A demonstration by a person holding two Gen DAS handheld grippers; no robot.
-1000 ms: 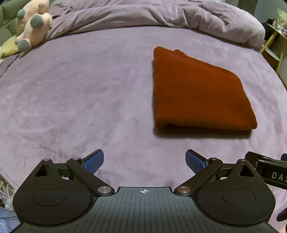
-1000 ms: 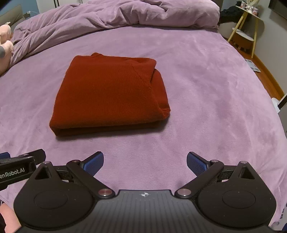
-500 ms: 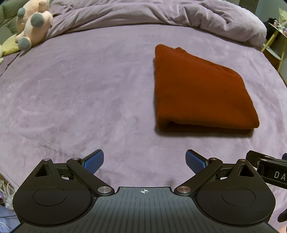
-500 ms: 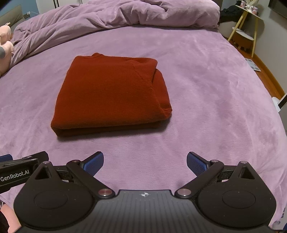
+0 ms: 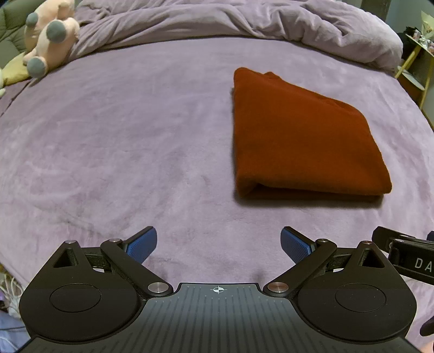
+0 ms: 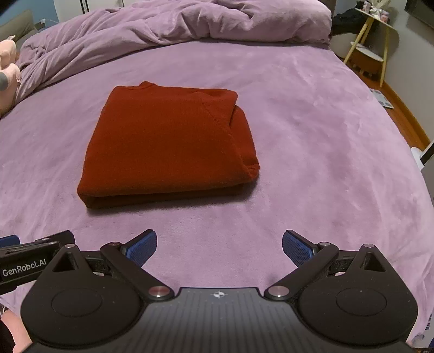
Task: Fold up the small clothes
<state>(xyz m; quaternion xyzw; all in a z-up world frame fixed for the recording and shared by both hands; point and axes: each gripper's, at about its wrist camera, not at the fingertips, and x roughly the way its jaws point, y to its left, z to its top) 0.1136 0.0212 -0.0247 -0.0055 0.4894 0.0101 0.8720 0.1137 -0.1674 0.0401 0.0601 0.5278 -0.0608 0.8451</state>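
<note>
A rust-red knit garment point(image 5: 301, 138) lies folded into a thick rectangle on the purple bed cover point(image 5: 122, 152). In the right wrist view the garment point(image 6: 168, 141) sits ahead and slightly left. My left gripper point(image 5: 218, 243) is open and empty, near the bed's front edge, short and left of the garment. My right gripper point(image 6: 219, 244) is open and empty, short of the garment's near fold. Neither touches the cloth. Each gripper's body shows at the other view's edge.
A bunched purple duvet point(image 5: 244, 24) lies along the far side of the bed. A pink plush toy point(image 5: 46, 40) sits at the far left. A yellow-legged side table point(image 6: 371, 51) and wooden floor are off the bed's right side.
Both grippers have drifted back slightly toward the near edge; the garment sits a touch farther off in each view. It has not moved, and both grippers stay open.
</note>
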